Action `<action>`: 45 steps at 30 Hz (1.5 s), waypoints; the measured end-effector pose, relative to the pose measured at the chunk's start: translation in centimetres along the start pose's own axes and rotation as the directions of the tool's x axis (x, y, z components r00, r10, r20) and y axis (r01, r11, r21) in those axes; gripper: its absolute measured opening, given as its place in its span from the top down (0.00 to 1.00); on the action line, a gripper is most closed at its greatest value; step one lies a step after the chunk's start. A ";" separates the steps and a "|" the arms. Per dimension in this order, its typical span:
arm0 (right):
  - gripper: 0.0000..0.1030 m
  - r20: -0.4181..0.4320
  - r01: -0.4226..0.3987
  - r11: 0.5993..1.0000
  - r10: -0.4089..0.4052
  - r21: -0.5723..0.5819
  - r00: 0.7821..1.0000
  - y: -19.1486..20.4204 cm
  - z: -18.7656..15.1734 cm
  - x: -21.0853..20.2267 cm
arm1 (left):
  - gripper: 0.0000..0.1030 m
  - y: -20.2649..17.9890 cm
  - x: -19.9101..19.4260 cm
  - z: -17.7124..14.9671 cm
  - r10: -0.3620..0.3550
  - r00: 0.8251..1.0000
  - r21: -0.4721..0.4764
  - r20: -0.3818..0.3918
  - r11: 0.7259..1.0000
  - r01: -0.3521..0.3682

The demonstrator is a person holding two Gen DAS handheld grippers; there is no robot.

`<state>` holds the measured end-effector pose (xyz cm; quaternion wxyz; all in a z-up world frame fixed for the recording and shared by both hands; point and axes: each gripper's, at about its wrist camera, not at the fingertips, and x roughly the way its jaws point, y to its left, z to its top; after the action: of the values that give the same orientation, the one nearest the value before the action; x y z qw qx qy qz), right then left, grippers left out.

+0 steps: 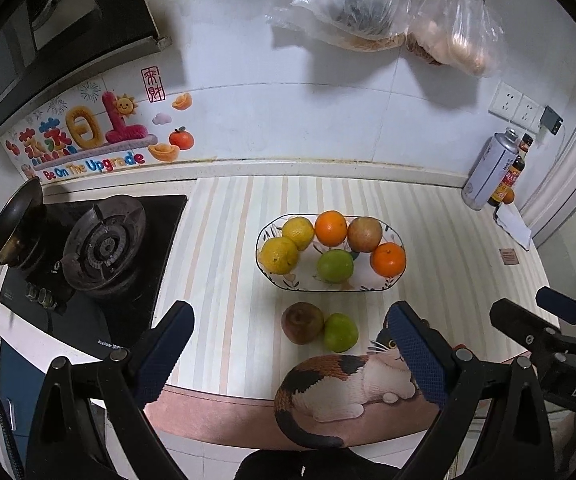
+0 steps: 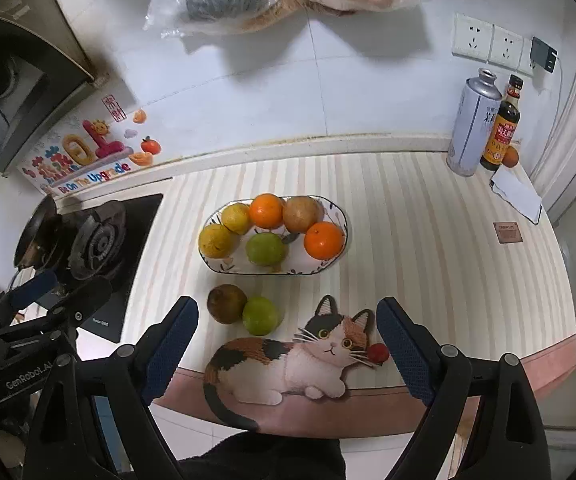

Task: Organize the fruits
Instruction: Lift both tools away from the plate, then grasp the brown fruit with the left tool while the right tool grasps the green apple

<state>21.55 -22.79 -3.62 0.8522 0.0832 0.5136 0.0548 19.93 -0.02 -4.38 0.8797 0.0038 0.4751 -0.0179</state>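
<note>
An oval patterned dish (image 1: 276, 280) (image 2: 329, 265) on the striped mat holds several fruits: two yellow, two orange (image 1: 330, 228) (image 2: 323, 240), one green, one brownish. In front of the dish a brown-red fruit (image 1: 302, 323) (image 2: 226, 303) and a green fruit (image 1: 341, 332) (image 2: 260, 315) lie touching on the mat. My left gripper (image 1: 289, 354) hangs open above the mat's near edge, nothing between its fingers. My right gripper (image 2: 288, 350) is open too, over the cat picture, empty. Each gripper shows at the side of the other's view.
A gas hob (image 1: 100, 248) with a black pan (image 1: 16, 224) sits left of the mat. A spray can (image 2: 472, 124), a sauce bottle (image 2: 501, 124) and a small orange stand at the back right. Plastic bags (image 1: 387, 8) hang on the wall above.
</note>
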 end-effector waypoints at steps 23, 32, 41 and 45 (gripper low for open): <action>0.17 -0.425 -0.126 0.991 0.135 0.050 0.895 2.1 -3.6 26.4 | 0.01 4.9 18.9 -2.2 0.048 0.913 -0.109 -0.405 0.989 -0.101; 0.45 -0.472 -0.122 0.992 0.108 0.000 0.875 3.1 -6.1 30.4 | 0.01 4.7 23.0 -3.0 -0.067 0.861 -0.179 -0.504 0.983 -0.029; 0.44 -0.475 -0.071 0.997 0.079 0.033 0.876 -0.4 -7.5 29.2 | 0.01 1.5 26.5 -3.3 -0.142 0.820 -0.161 -0.555 0.985 0.061; 0.39 -0.473 -0.066 0.996 0.084 0.055 0.877 -1.2 -7.3 29.2 | 0.14 -0.2 27.6 -3.2 -0.147 0.825 -0.116 -0.546 0.988 0.099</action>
<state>28.71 -18.12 -32.50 0.6958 0.1029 0.7042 0.0970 32.36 -0.91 -29.27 0.7014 -0.0582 0.7084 -0.0529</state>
